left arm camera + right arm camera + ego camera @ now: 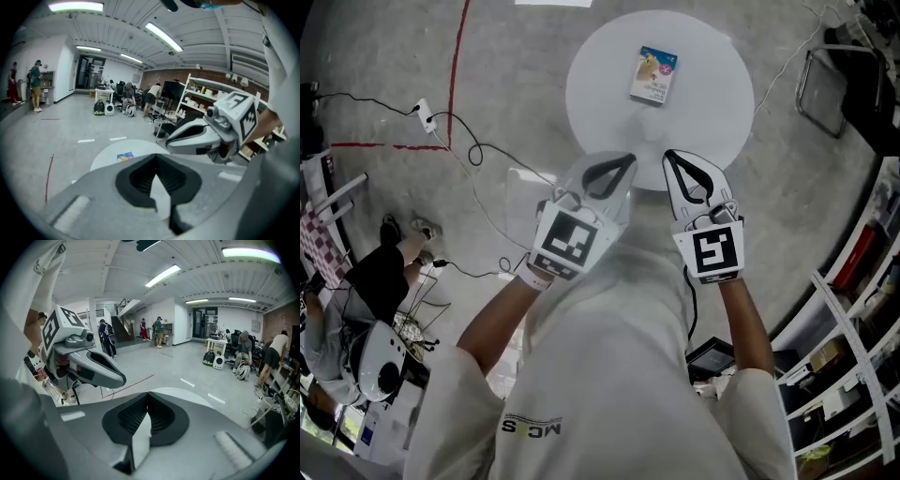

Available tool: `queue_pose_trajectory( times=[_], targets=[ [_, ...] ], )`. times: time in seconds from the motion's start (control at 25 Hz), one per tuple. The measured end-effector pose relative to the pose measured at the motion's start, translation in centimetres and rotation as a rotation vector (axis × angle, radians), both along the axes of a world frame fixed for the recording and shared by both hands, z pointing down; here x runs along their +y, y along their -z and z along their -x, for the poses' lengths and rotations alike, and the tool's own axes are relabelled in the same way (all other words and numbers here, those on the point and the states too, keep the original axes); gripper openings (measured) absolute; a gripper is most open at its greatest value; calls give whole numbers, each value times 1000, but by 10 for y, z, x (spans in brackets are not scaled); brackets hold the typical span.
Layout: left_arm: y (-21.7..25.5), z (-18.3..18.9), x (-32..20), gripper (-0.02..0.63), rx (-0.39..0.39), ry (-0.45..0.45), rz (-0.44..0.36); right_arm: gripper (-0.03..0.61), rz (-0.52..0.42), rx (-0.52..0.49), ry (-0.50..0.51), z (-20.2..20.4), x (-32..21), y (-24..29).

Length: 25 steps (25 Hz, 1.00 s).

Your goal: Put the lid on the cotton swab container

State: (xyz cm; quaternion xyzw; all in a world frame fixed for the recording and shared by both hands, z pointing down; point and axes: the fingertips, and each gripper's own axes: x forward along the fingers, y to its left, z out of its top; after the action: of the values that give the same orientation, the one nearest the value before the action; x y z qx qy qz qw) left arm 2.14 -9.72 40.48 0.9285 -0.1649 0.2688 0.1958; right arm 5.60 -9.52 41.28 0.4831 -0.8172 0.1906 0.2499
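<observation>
The table (712,103) is seen in plain white, the box (653,75) printed blue and yellow. Black-and-white square patterns are carried by the pale grey left gripper (628,159) and right gripper (667,155). Upper left, the grey floor (375,66) is marked with red lines (459,56).

A round white desk (609,103) stands on a grey concrete floor (384,75). Left of the desk, red tape (457,66) marks the floor, and a black cable (473,150) trails from a power strip (425,115). Right of it stand metal shelves (848,333). Strip lights (161,275) run overhead, and a brick wall (161,75) rises beyond the desk.
</observation>
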Motion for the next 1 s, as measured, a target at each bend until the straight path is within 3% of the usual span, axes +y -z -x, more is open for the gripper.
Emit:
queue_pose_trajectory(
  times=[0.64,1.0],
  targets=[
    [-98,5,-20,-2,-60,76,47,0,111,4,24,3,-19,-117],
    [-132,4,-18,-2,-61,48,78,0,152,32,18,4,-26,-167]
  ],
)
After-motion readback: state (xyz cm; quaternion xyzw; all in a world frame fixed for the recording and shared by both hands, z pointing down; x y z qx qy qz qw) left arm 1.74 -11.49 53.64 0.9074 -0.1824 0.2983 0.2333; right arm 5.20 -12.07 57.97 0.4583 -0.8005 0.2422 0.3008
